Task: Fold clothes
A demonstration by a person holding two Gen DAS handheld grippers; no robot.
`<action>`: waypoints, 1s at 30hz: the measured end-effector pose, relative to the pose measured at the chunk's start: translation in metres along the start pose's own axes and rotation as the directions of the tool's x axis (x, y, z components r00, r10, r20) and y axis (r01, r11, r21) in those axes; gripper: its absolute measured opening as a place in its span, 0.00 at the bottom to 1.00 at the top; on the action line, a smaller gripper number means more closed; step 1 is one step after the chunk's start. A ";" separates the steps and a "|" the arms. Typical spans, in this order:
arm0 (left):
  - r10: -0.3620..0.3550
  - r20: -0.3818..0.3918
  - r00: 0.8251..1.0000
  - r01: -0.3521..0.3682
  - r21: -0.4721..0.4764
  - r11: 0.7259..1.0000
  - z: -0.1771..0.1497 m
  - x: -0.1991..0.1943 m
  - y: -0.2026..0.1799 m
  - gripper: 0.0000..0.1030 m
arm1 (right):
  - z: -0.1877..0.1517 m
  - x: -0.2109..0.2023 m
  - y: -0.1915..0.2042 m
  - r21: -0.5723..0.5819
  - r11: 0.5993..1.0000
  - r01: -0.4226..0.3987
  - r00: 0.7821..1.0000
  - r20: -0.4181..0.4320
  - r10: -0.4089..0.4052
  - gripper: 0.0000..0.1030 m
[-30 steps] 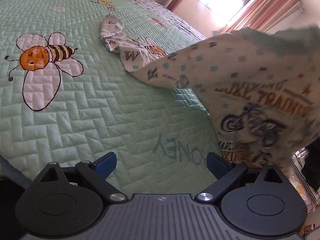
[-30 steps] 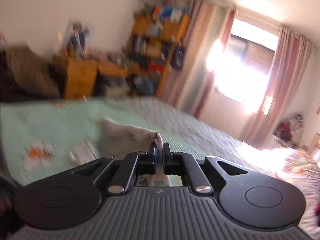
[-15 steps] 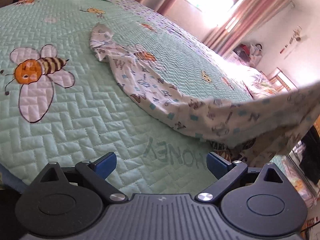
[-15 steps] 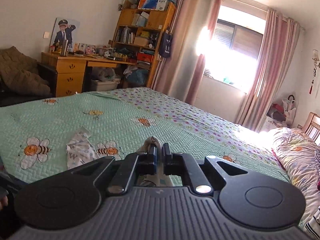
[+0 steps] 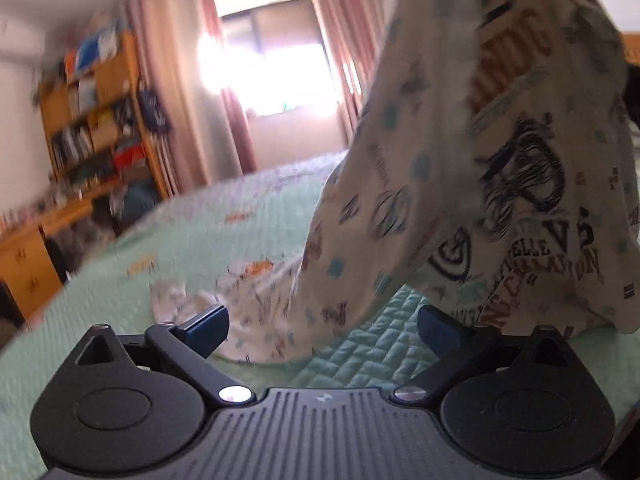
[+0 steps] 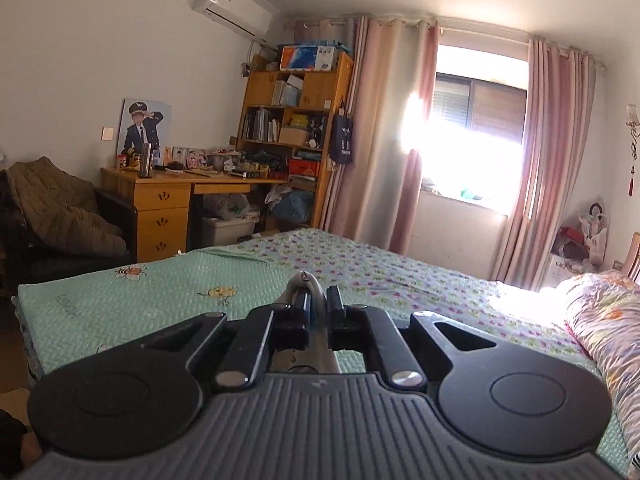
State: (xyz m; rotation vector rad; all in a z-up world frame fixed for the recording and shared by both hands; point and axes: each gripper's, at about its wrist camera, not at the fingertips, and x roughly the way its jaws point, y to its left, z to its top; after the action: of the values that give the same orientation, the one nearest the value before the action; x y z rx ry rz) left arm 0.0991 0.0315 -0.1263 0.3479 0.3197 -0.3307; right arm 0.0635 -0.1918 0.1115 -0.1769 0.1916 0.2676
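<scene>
Thin, limp shirt (image 5: pixel 460 168) hangs at 1 o'clock, pinched by right gripper (image 6: pixel 316 312) fingers; left gripper (image 5: pixel 320 326) spread, empty. Hem corner judged best hold.

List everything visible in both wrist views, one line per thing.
printed garment: one, cream with blue squares and dark graphics, hanging at right of left view, lower end trailing on the bed
quilted bedspread: one, mint green with bee pictures, over the near part of the bed
floral sheet: one, pale with purple and green print, far part of the bed
floral duvet: one, pink, right edge
curtains: two, pink, either side of the window
bookshelf: one, orange wood, back wall
desk: one, orange wood, left of bookshelf
air conditioner: one, white, high on wall
left gripper: open, empty
right gripper: shut on garment cloth
</scene>
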 end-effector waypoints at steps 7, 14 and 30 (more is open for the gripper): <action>-0.013 0.008 1.000 0.013 0.040 0.999 -0.019 -0.012 -0.022 0.99 | 0.005 0.027 0.009 -0.008 1.000 0.024 1.000 0.000 -0.024 0.07; 0.051 0.038 0.998 -0.051 -0.001 0.999 0.004 -0.002 0.001 0.99 | 0.055 0.009 0.016 -0.018 1.000 0.015 0.987 0.160 -0.012 0.07; 0.118 -0.133 0.984 -0.151 -0.278 0.949 -0.035 -0.011 0.047 0.99 | 0.044 0.031 0.051 -0.169 0.985 -0.047 0.995 0.079 0.062 0.41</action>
State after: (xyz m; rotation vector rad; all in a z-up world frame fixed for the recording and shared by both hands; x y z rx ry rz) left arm 0.0977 0.0898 -0.1405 0.1009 0.4487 -0.1265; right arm 0.0862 -0.1267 0.1401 -0.3259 0.0902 0.3452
